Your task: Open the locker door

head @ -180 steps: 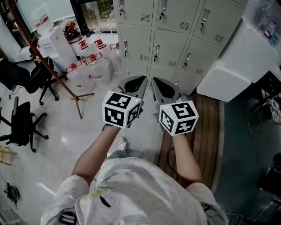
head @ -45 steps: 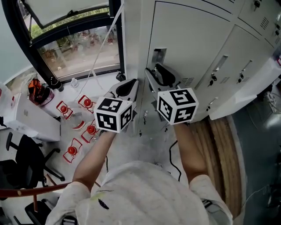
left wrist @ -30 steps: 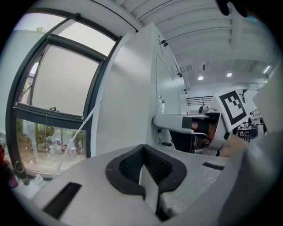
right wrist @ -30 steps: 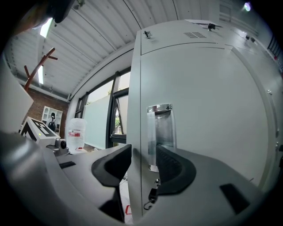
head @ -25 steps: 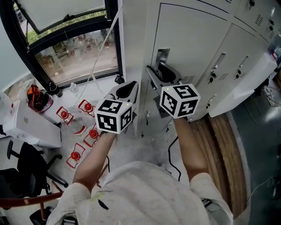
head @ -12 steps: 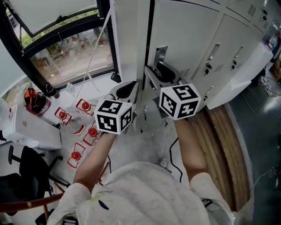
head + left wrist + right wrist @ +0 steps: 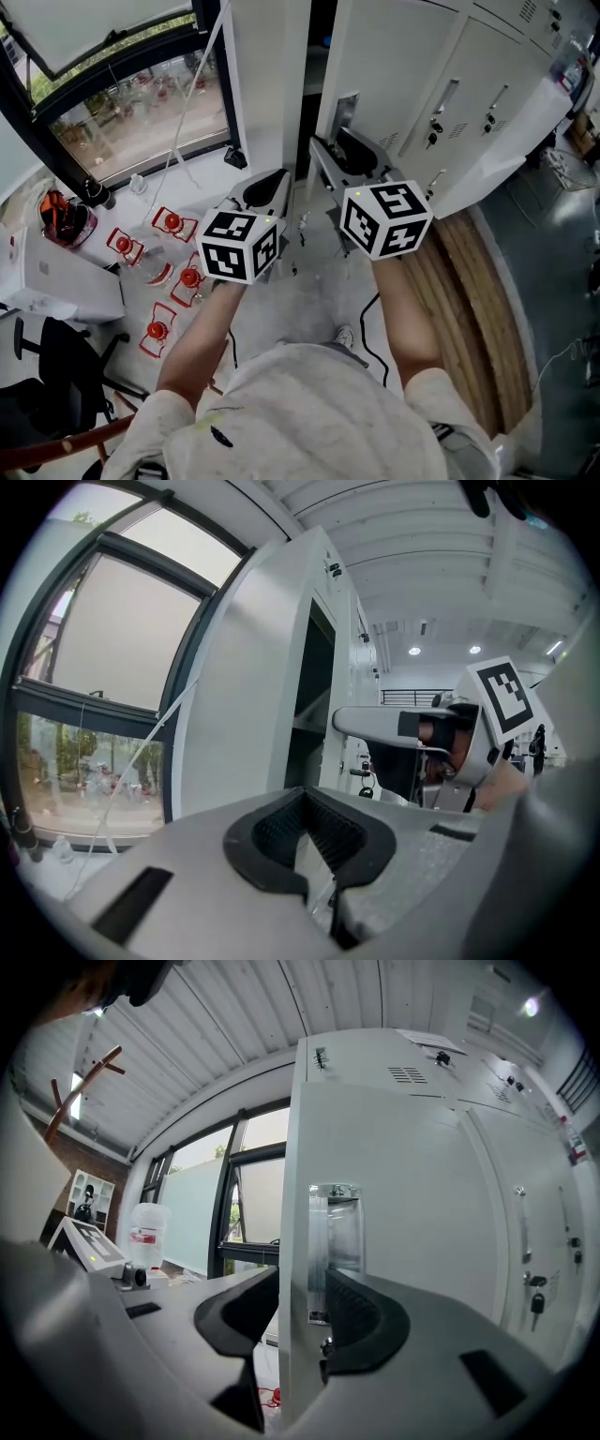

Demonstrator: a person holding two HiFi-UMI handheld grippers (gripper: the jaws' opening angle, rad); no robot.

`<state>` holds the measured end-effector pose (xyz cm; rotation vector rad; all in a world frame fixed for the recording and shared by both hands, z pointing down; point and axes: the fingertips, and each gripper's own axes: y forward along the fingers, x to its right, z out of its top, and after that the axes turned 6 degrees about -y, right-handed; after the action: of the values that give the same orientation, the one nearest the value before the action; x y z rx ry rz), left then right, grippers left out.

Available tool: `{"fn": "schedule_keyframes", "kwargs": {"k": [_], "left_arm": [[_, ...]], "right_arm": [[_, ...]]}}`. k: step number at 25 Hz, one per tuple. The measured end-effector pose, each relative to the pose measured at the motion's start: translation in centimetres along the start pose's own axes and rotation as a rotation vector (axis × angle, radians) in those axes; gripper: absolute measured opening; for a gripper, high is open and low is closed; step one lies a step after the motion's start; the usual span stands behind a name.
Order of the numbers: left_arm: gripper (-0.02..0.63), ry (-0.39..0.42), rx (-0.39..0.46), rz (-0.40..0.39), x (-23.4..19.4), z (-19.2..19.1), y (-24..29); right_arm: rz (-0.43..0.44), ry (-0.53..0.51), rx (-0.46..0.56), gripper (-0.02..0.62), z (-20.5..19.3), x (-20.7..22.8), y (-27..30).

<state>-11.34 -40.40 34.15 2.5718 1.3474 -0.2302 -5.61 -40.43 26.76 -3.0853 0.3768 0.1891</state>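
The locker door is white, the marker cubes black-and-white squares, the bottle caps red.

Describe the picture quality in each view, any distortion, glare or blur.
Head view: sharp, even daylight, no strong glare. Left gripper view: fisheye with dark corners, the window frame bows, and the near body of the left gripper is soft. Right gripper view: same fisheye bend on the locker door; its metal handle plate shows reflections.

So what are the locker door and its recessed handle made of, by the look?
The locker door looks like painted sheet steel: smooth pale grey, thin folded edge. The recessed handle looks like polished metal, mirror-bright with reflections; chrome or stainless, unclear.
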Motion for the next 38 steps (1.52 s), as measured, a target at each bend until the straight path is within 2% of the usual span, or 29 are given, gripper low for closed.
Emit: {"fn": "schedule_keyframes", "kwargs": {"k": [6, 12, 24, 38], "left_arm": [[0.006, -0.038, 0.002, -0.037, 0.6, -0.3, 0.7], [0.006, -0.055, 0.011, -0.026, 1.3, 0.1, 1.4], [0.006, -0.042, 0.016, 0.008, 6.3, -0.5, 0.7], [0.006, -0.013, -0.002, -0.002, 11.9, -1.7, 1.8]], "right_arm": [[-0.028, -0.007, -0.022, 0.146, 0.0, 0.0, -0.9], [-0.039, -0.003, -0.011, 0.110, 0.1, 0.8, -2.2], [0.081, 0.023, 0.007, 0.114, -0.1, 1.4, -6.8], [0.133, 0.047, 0.067, 0.123, -0.3, 3.5, -12.4]]}}
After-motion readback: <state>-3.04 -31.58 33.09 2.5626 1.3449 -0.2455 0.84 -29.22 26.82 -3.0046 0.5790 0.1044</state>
